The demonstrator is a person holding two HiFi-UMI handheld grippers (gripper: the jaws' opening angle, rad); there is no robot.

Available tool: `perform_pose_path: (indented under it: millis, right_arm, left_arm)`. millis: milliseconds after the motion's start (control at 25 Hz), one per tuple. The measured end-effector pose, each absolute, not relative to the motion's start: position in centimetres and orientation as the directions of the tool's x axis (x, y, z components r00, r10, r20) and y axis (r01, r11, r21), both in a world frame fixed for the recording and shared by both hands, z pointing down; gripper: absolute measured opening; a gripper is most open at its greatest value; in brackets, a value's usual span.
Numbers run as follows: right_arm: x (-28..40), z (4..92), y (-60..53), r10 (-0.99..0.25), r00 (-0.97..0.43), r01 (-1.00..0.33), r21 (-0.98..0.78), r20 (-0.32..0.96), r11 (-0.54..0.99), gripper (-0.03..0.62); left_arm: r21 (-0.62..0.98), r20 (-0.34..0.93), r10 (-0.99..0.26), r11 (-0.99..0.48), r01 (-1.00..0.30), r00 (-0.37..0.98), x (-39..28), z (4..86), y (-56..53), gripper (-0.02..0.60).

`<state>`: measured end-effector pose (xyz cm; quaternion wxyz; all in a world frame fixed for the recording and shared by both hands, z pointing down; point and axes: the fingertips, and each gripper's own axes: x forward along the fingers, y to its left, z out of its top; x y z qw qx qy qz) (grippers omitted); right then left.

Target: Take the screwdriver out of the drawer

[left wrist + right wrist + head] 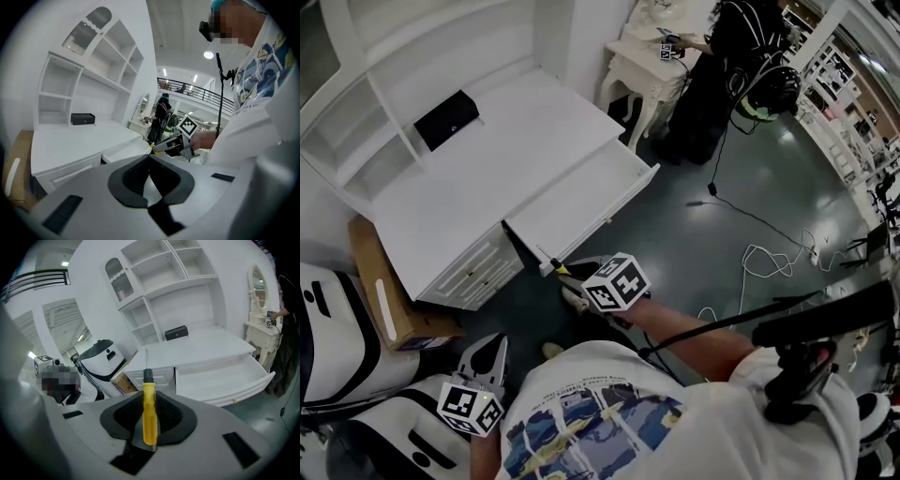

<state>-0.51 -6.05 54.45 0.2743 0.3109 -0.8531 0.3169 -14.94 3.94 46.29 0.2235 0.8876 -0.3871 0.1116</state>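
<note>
The right tool (pixel 149 398) is clamped on a yellow-handled screwdriver (pixel 149 416) with a black collar and a thin metal shaft. In the right gripper view the handle stands upright between the two dark ribbed pads (pixel 125 416), and the shaft points away toward the white counter (pixel 487 173).

In the head view this tool sits just below the centre of the frame, carried by a bare forearm. The screwdriver is outside the pulled-out white drawer (pixel 581 192), with its tip just beside the lower-left end of the drawer's front panel (whether it touches the panel cannot be told). The drawer juts out from the counter's edge toward the right of the frame, over a dark green floor (pixel 694 234).

The left tool (pixel 149 161) is at the lower left of the head view, well apart from the drawer. Its jaws are together, the pads meeting at their tips and gripping nothing.

A small black rectangular box (pixel 446 119) lies on the counter in the upper left, near the white shelving. A brown cardboard box (pixel 384 300) leans against the counter's left side. Below it, at the left edge, is a rounded white-and-black machine (pixel 328 347). White and black cables (pixel 759 258) trail over the floor at the right.
</note>
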Motion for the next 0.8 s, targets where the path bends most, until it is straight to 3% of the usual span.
perform_pose_path:
  millis: [800]
  right_arm:
    - [4.4,56.1,-11.2,-0.387,-0.623,-0.752,-0.386,0.68,0.534,0.098]
  left_arm:
    - [0.328,0.379,-0.579,-0.646,-0.69,0.722,-10.9,47.1,-2.3,0.014]
